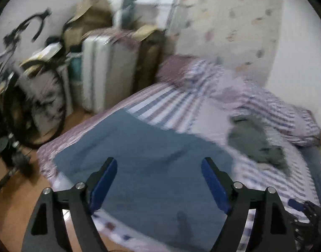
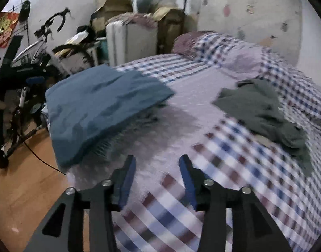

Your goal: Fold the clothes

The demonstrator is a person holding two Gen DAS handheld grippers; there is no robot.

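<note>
A blue garment (image 1: 143, 157) lies folded flat near the corner of the bed, and my left gripper (image 1: 159, 161) hangs open above it with nothing between its blue pads. The right wrist view has the same blue garment (image 2: 103, 103) at the left of the bed. My right gripper (image 2: 157, 159) stands open over the checked bedspread (image 2: 234, 168), holding nothing. A crumpled dark green garment (image 2: 263, 113) lies farther right on the bed, also visible as a green garment (image 1: 253, 142) in the left wrist view.
A bicycle (image 2: 34, 67) stands on the wooden floor (image 2: 24, 189) left of the bed. A white suitcase (image 2: 129, 40) and cardboard boxes (image 2: 112, 4) are stacked by the wall. A pillow (image 2: 192, 40) and a bunched quilt (image 1: 271, 105) lie at the bed's far side.
</note>
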